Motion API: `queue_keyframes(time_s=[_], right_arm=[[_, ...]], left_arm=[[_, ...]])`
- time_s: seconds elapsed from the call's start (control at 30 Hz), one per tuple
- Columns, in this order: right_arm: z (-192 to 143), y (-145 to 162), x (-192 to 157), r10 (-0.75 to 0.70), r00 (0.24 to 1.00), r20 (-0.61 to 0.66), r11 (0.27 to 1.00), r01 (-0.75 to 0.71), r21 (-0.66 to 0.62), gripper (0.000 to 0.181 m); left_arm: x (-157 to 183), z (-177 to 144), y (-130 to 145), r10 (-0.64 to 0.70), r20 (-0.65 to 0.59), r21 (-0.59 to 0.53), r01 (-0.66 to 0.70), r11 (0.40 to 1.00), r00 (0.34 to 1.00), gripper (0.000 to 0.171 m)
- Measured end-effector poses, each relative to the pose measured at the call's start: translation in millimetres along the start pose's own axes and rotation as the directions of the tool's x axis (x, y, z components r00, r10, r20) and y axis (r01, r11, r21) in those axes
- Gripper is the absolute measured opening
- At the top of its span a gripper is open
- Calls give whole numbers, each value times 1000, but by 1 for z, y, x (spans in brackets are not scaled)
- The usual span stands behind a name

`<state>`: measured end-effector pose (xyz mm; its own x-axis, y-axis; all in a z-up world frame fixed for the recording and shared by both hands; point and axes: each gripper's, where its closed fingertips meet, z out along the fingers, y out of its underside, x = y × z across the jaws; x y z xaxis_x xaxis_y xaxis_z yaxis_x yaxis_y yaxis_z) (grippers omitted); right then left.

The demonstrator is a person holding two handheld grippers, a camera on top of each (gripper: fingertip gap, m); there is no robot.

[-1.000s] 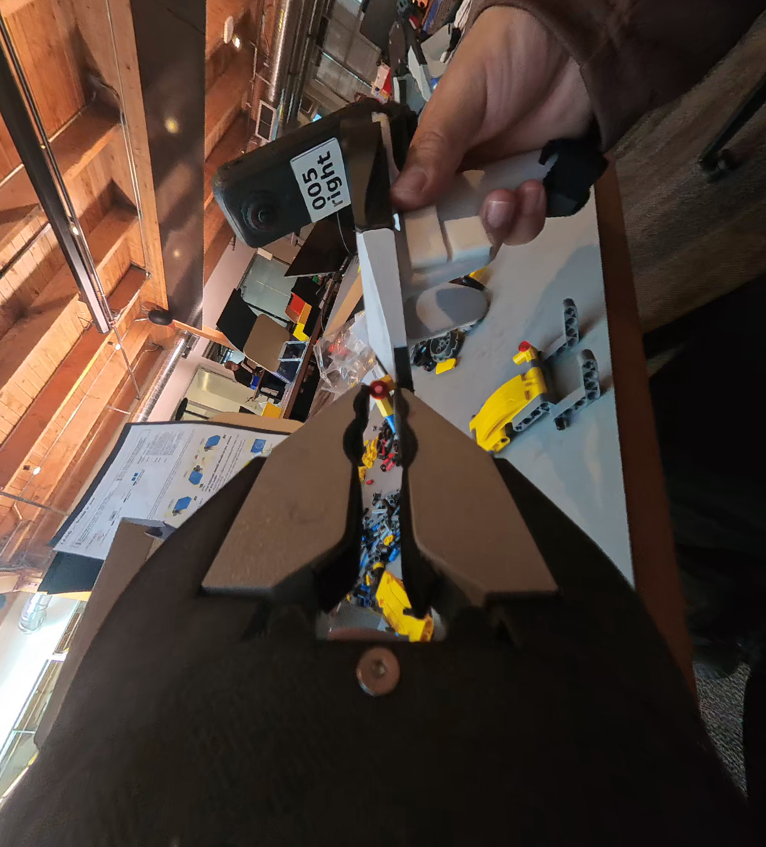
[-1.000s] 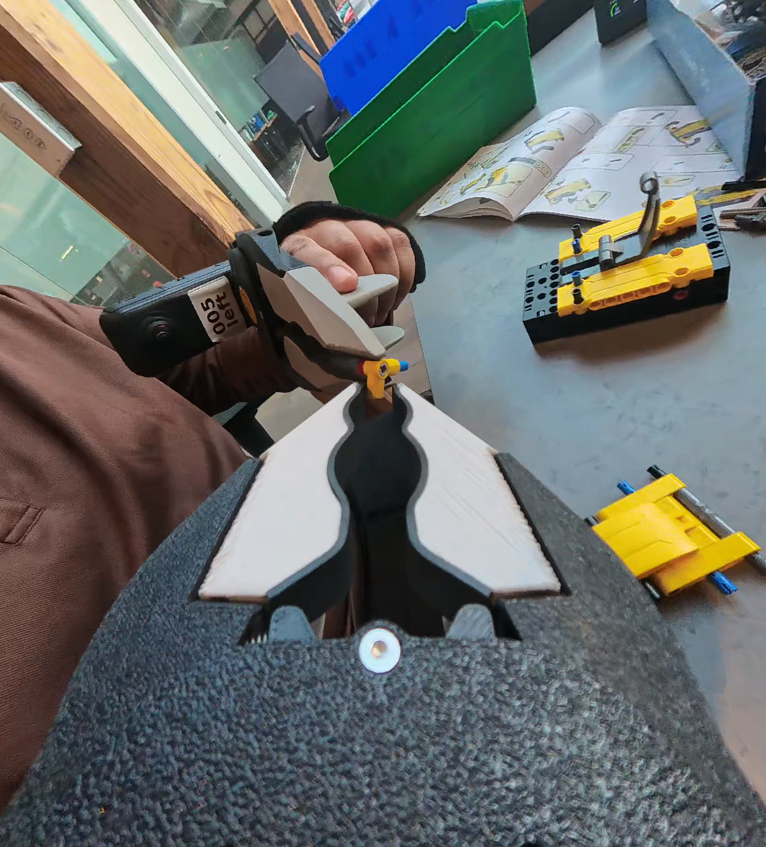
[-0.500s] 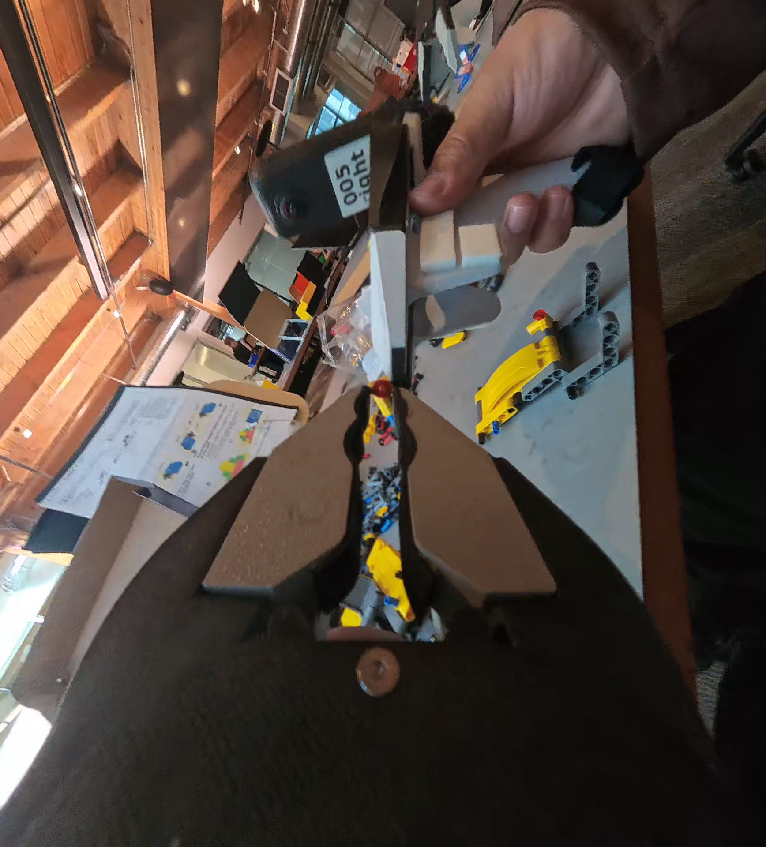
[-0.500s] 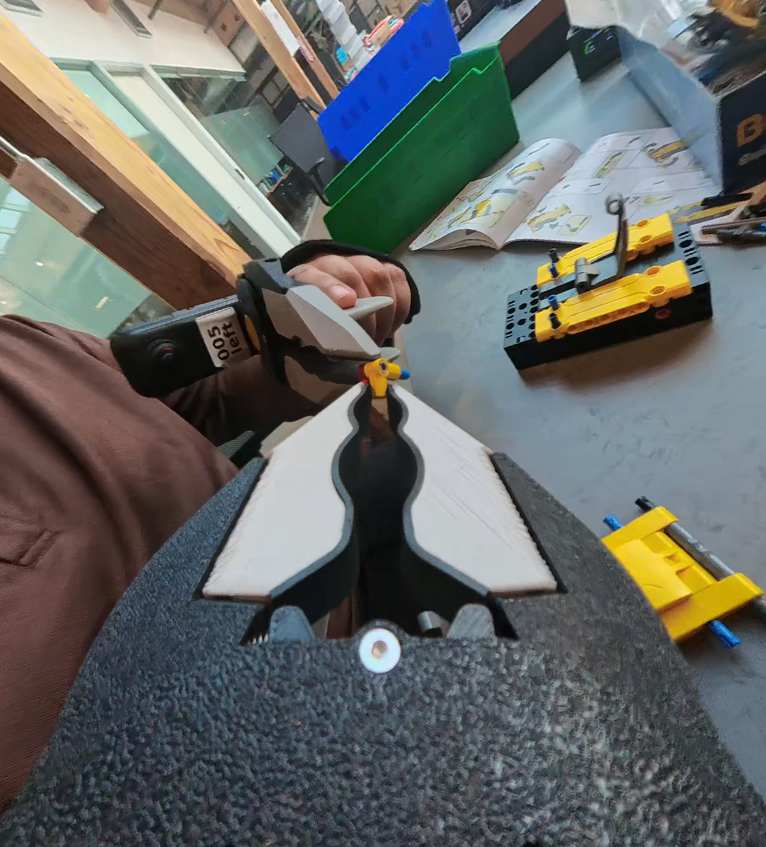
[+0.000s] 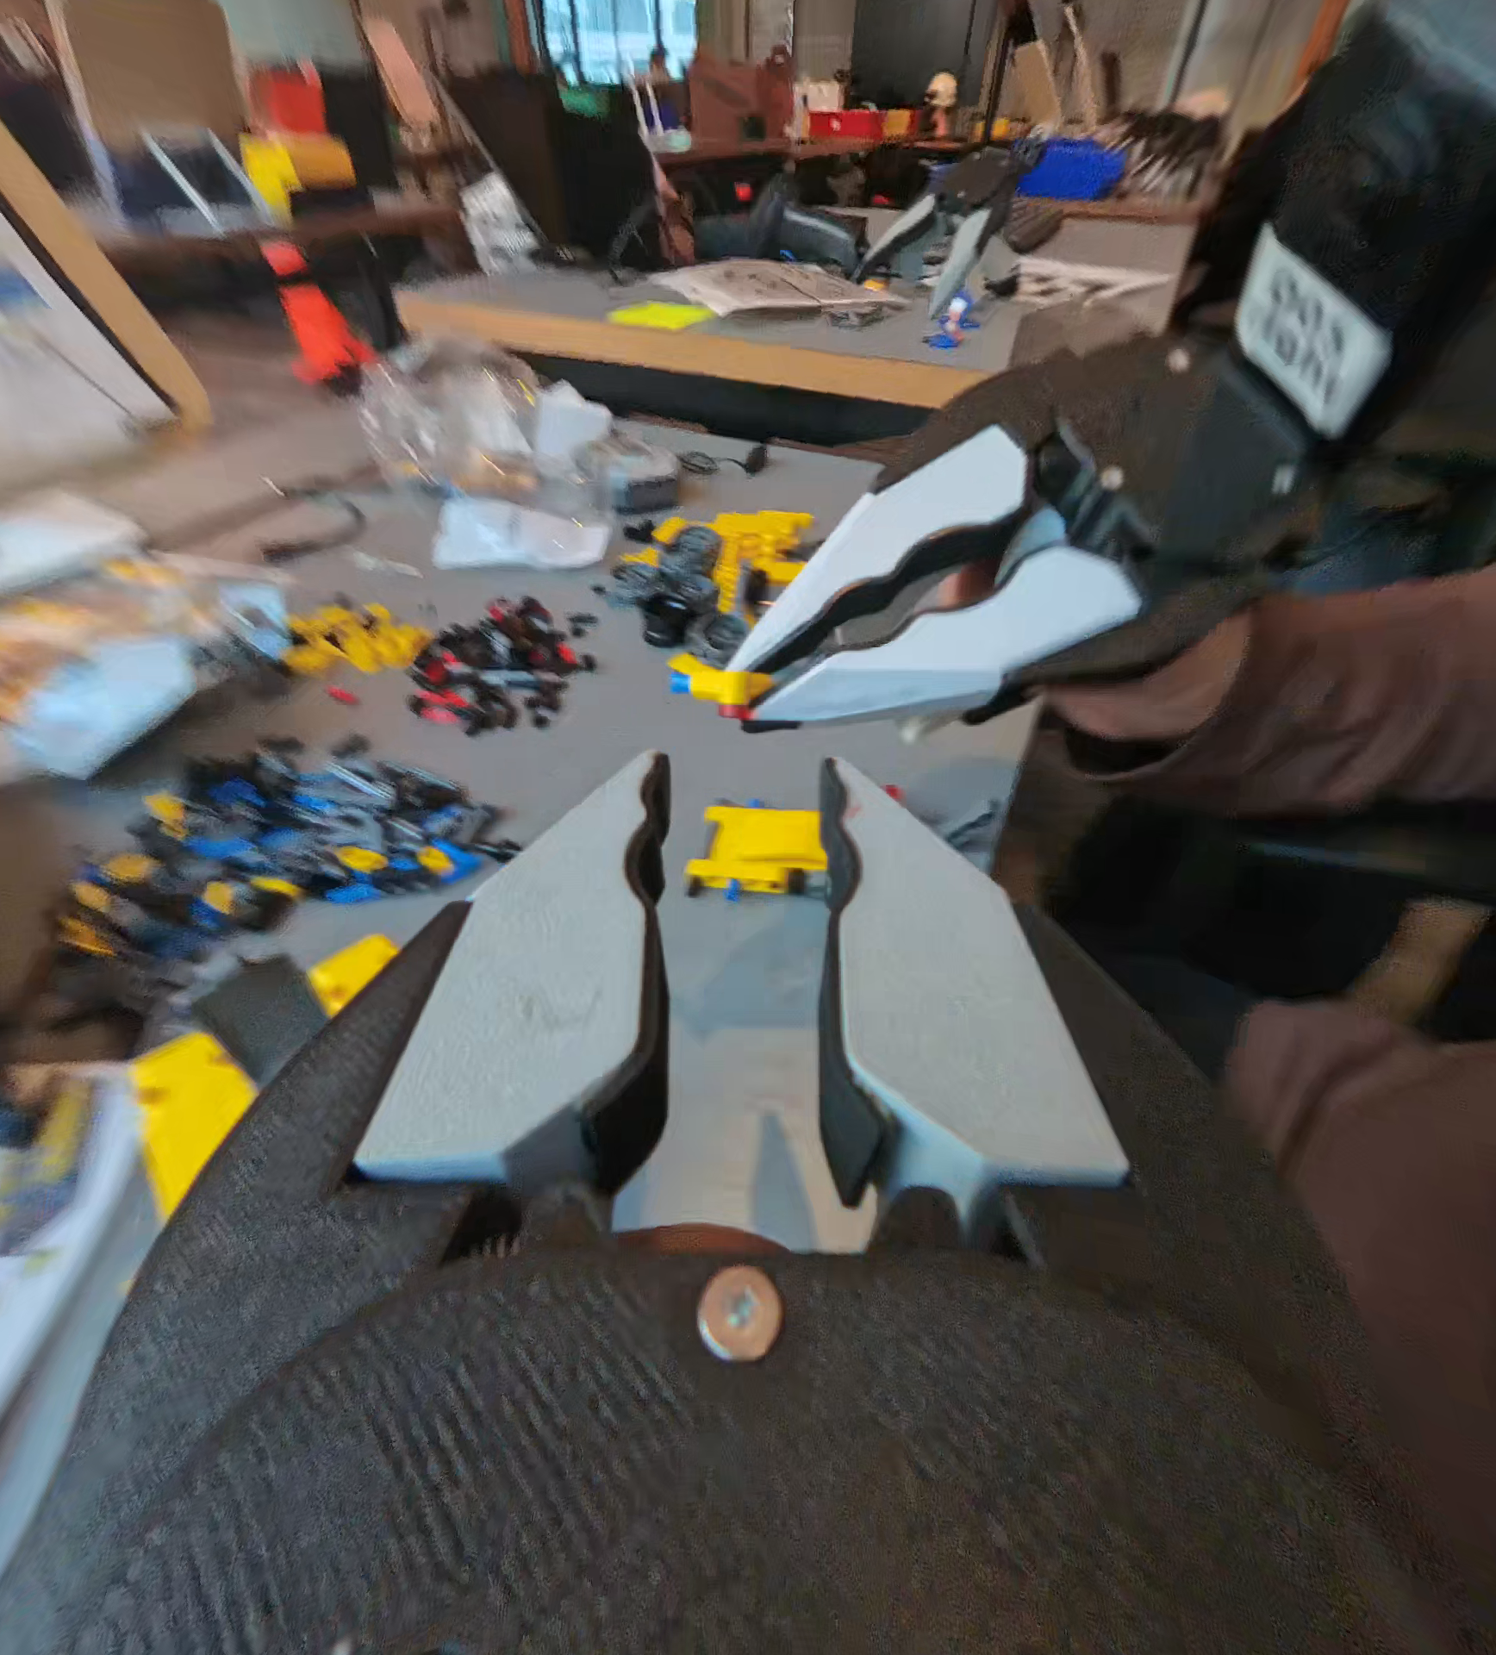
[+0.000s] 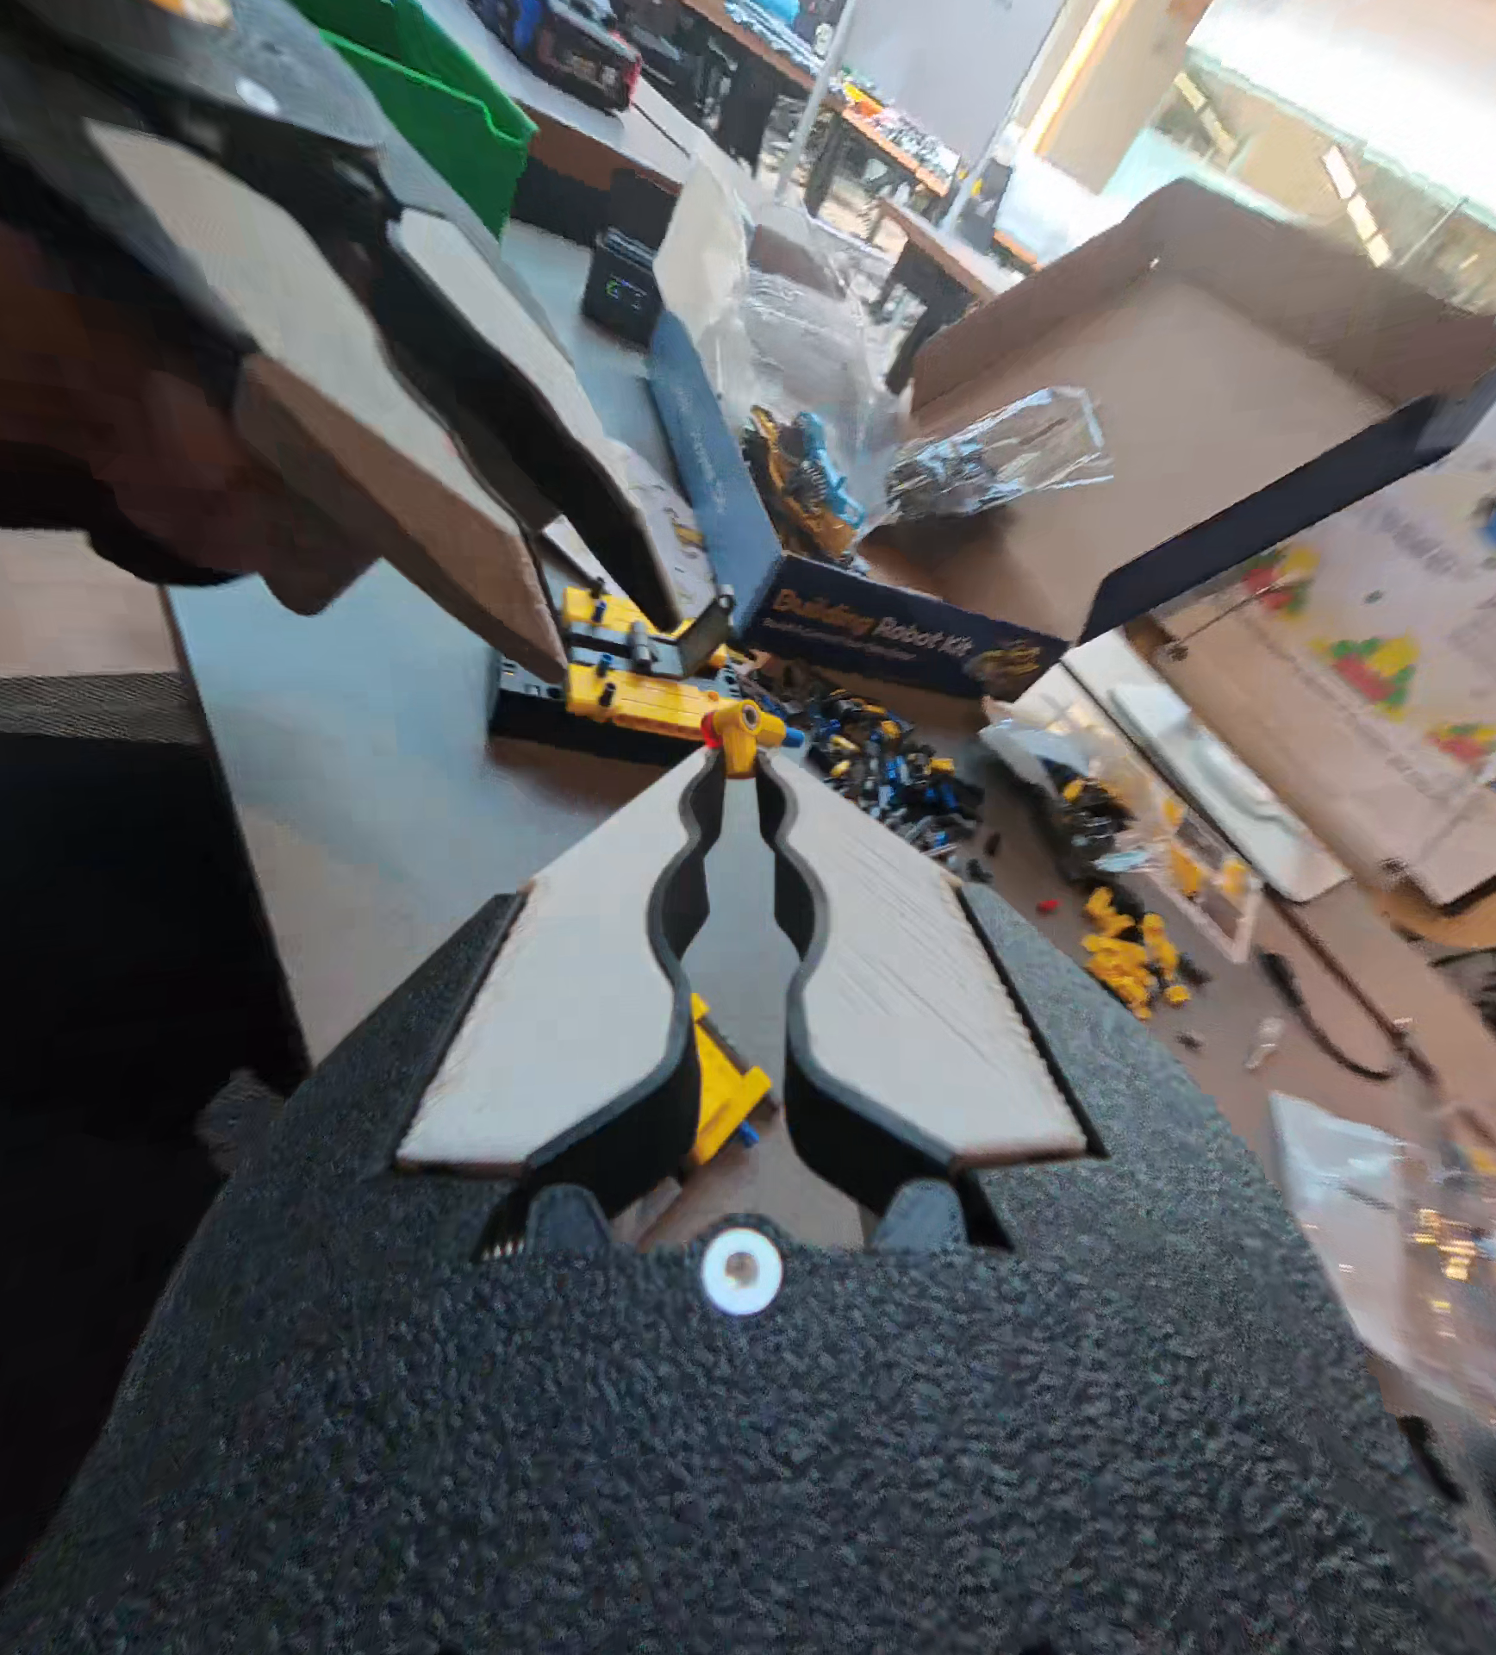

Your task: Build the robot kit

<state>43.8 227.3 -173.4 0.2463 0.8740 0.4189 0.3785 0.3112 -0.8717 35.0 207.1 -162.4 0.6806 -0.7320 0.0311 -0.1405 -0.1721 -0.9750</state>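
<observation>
My right gripper (image 6: 737, 761) is shut on a small yellow connector (image 6: 743, 725) with a red pin and a blue pin, gripped at the fingertips. The left wrist view shows the same: the right gripper (image 5: 749, 694) holds the connector (image 5: 713, 685) above the grey table (image 5: 547, 761). My left gripper (image 5: 740, 770) is open and empty, just below and apart from that connector. A flat yellow assembly (image 5: 758, 846) lies on the table beyond its jaws, untouched. In the right wrist view the left gripper (image 6: 619, 627) hovers open over a black and yellow block assembly (image 6: 628, 681).
Piles of small parts lie on the table: black and red (image 5: 494, 663), blue and black (image 5: 297, 842), wheels (image 5: 691, 600). A dark kit box (image 6: 888, 636), plastic bags (image 6: 977, 466), a cardboard box (image 6: 1174, 376) and a green bin (image 6: 449, 116) stand farther back.
My left gripper opened and let go of the yellow connector that both grippers held. The right gripper kept it. Both grippers swung round toward the table.
</observation>
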Motion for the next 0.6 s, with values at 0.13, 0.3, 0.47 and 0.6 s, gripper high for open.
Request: queue_keyframes(time_s=[0.13,0.3,0.47,0.6], right_arm=[[-2,-14,-9,-263,955,-137,963,267,13,5],[-5,-28,-14,-489,829,-272,866,499,-36,5],[-5,-31,-24,-607,732,-309,785,614,-84,5],[-6,-34,-25,-633,697,-337,760,642,-99,5]], left_arm=[[13,2,-3,-351,-182,-20,354,935,918,36],[12,-1,-9,-487,-262,13,507,862,833,30],[18,-1,-14,-506,-299,32,538,842,809,19],[17,-2,-15,-493,-284,68,530,845,822,10]])
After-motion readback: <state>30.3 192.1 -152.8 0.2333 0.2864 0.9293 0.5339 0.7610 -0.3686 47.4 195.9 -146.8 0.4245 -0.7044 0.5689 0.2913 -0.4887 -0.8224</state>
